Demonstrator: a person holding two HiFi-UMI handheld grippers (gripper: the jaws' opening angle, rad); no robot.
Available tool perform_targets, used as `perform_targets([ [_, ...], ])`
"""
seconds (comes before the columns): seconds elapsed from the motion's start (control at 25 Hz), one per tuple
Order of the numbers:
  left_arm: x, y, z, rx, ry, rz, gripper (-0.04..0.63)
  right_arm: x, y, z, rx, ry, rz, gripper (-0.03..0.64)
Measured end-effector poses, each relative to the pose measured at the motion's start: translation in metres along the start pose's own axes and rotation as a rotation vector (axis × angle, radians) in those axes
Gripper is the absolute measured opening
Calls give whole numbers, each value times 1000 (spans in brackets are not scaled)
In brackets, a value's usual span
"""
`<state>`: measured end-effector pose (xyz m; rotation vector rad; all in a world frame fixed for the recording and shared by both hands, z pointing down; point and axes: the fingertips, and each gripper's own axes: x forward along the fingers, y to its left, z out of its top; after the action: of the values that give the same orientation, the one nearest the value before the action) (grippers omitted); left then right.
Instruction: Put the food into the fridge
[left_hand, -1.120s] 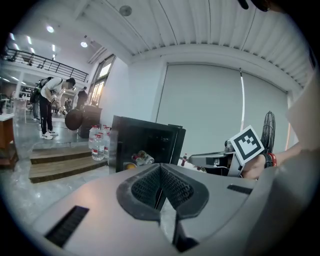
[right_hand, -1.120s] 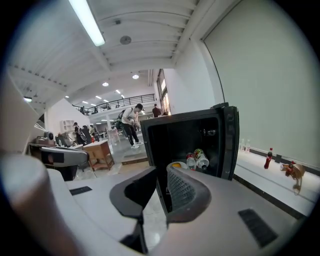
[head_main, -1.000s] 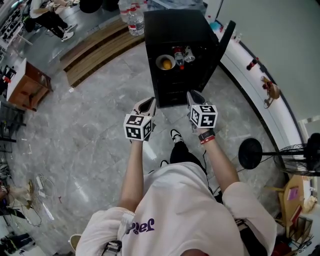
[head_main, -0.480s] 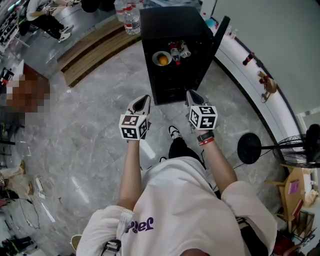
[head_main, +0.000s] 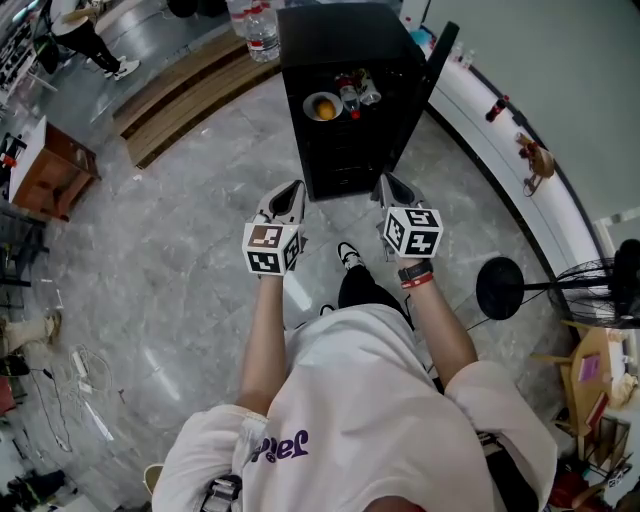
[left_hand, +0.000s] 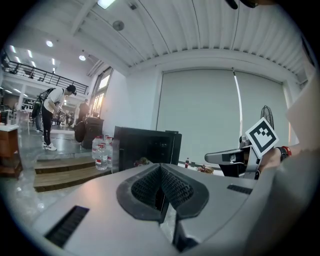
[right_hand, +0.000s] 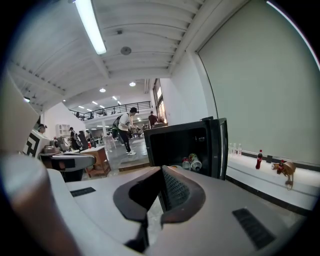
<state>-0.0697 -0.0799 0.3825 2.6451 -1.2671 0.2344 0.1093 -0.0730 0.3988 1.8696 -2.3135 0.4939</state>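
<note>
A small black fridge (head_main: 350, 60) stands on the floor ahead of me with its door (head_main: 440, 65) swung open to the right. On its shelf lie a bowl with an orange fruit (head_main: 322, 105) and bottles or cans (head_main: 352, 92). The same fridge (right_hand: 185, 145) fills the middle of the right gripper view, the cans (right_hand: 191, 162) showing inside. My left gripper (head_main: 288, 198) and right gripper (head_main: 392, 188) are held side by side in front of the fridge, short of it. Both are shut with nothing between the jaws.
A white ledge (head_main: 500, 150) with small bottles and a toy runs along the right wall. A floor fan (head_main: 560, 300) stands at the right. Wooden steps (head_main: 190, 90) with water bottles (head_main: 262, 35) lie left of the fridge, and a wooden cabinet (head_main: 55, 170) at far left.
Both grippers have drawn back a little from the fridge while my view shifted. The right gripper's jaws look closed the last bit.
</note>
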Motion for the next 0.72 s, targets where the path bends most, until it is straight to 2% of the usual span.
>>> perform_targets([
  [0.48, -8, -10, -4, 8, -36, 10, 18, -24, 3, 1, -10, -37, -7, 12],
  [0.72, -6, -9, -8, -15, -49, 7, 18, -21, 6, 0, -16, -25, 11, 12],
])
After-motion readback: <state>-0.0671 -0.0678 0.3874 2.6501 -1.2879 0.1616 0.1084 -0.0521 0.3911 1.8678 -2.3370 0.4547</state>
